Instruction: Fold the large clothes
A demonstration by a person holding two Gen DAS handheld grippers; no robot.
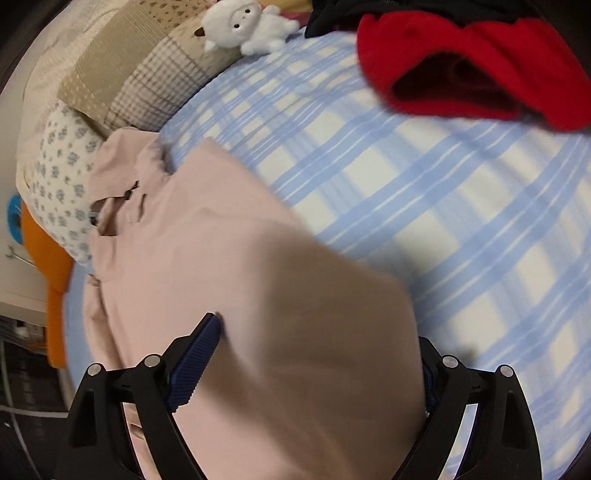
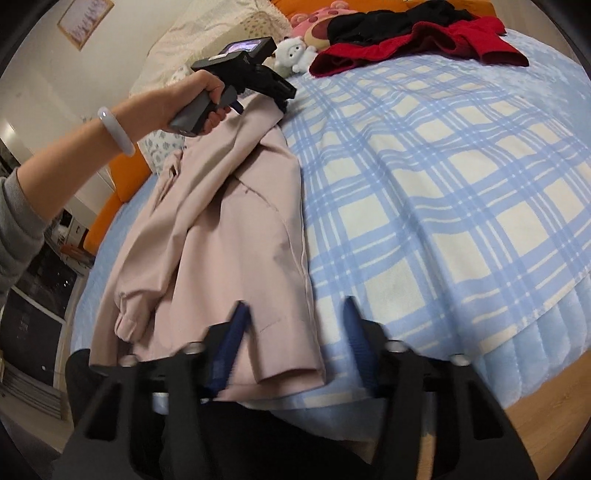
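A pale pink jacket (image 2: 229, 236) lies partly folded along the left side of a bed with a blue and white checked blanket (image 2: 424, 192). In the right wrist view my left gripper (image 2: 258, 92) is lifted over the jacket's far end, with pink cloth hanging from it. In the left wrist view the jacket (image 1: 258, 295) drapes over the left gripper (image 1: 317, 354), whose fingers stand wide apart with blurred cloth between them; the right finger is mostly covered. My right gripper (image 2: 295, 332) is open at the jacket's near hem, its left finger over the cloth.
A red garment (image 1: 472, 66) and a black one (image 2: 391, 18) lie at the bed's far end. A white plush toy (image 1: 247, 26), patterned pillows (image 1: 147, 85) and an orange bed frame (image 2: 122, 181) line the left side. Wooden floor (image 2: 546, 398) shows at the near right.
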